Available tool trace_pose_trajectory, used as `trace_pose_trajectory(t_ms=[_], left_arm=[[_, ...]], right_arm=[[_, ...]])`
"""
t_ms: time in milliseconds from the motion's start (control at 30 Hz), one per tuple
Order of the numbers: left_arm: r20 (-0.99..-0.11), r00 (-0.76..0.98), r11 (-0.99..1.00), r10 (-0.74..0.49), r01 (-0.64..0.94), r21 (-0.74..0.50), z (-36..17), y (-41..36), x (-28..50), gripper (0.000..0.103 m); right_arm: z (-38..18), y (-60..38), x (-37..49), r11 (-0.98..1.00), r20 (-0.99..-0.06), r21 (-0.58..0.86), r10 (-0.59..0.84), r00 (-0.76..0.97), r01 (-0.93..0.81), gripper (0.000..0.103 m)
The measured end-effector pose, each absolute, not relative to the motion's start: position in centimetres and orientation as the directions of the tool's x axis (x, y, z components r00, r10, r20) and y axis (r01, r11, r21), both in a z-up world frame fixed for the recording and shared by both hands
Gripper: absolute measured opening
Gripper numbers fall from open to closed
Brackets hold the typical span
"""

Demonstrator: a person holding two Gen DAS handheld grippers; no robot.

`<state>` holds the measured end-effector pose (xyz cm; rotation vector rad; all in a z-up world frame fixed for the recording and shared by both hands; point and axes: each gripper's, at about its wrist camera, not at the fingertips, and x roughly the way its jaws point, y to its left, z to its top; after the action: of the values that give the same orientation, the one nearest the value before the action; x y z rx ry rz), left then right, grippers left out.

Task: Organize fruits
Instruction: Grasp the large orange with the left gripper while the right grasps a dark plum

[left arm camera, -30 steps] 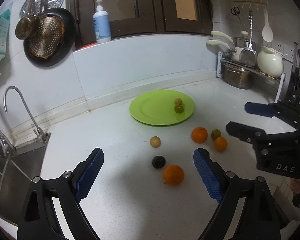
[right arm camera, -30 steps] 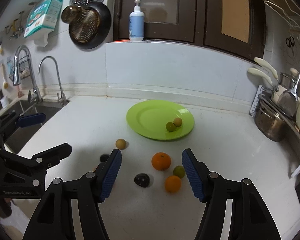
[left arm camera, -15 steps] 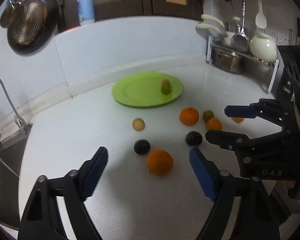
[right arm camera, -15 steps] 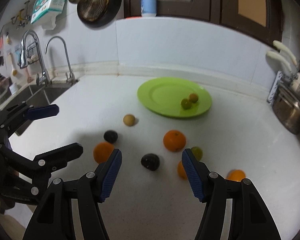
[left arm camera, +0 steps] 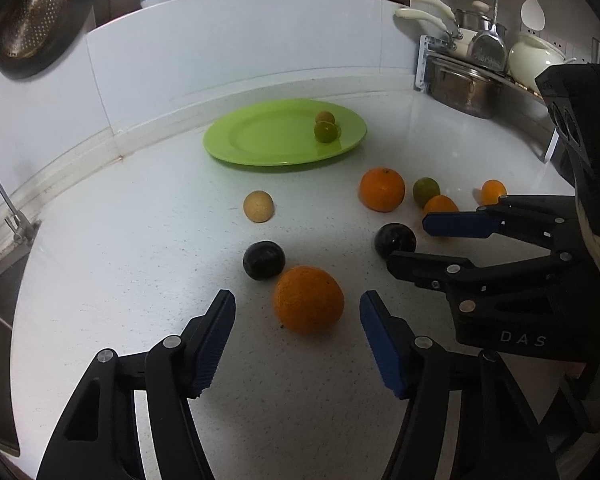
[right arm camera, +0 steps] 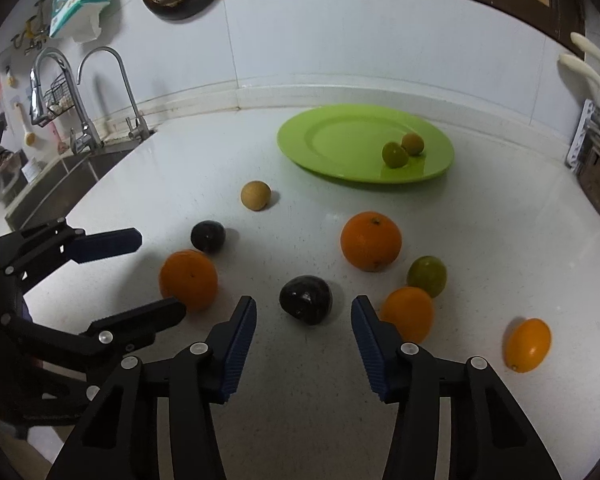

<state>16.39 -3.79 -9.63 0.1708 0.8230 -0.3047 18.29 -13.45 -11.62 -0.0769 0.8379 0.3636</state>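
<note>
1. White speckled counter [right arm camera: 480, 240] runs to a tiled wall, with a sink [right arm camera: 72, 168] at one end.
2. Left gripper [left arm camera: 296, 322] is spread wide around a dimpled orange [left arm camera: 309, 299].
3. Right gripper [right arm camera: 303, 322] is spread wide before a dark round fruit [right arm camera: 306, 299].
4. Beyond, the glossy green plate [right arm camera: 340, 136] holds two small greenish fruits [right arm camera: 395, 155].

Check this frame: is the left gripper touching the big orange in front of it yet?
Apart. In the left wrist view, white counter shows between the orange and both fingers of the open left gripper.
</note>
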Motion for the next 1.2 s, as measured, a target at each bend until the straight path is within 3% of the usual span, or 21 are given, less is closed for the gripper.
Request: trace_pose_trajectory(t_ms=[467, 667, 1200], left_arm=[[-0.765, 0.595, 0.941, -0.244, 0.335, -0.039, -10.9, -3.7, 17.5, 0.042], [-0.763, 0.596, 0.942, -0.249, 0.333, -0.047, -10.9, -3.7, 17.5, 0.04], [-0.742, 0.625, 0.949, -0.242, 0.31, -0.049, -8.7, -3.2, 16.8, 0.04]], right_arm=[[-12.7, -13.3, 19.5, 0.937, -0.755, 0.098, 0.289, 0.588, -0.335, 0.04], [-12.9, -13.0, 19.7, 0.936, -0.761, 0.1, 0.29, 0.58, -0.338, 0.033], [-10.8, -13.0, 18.9, 0.934, -0.728, 0.095, 0.302, 0.616, -0.345, 0.032]])
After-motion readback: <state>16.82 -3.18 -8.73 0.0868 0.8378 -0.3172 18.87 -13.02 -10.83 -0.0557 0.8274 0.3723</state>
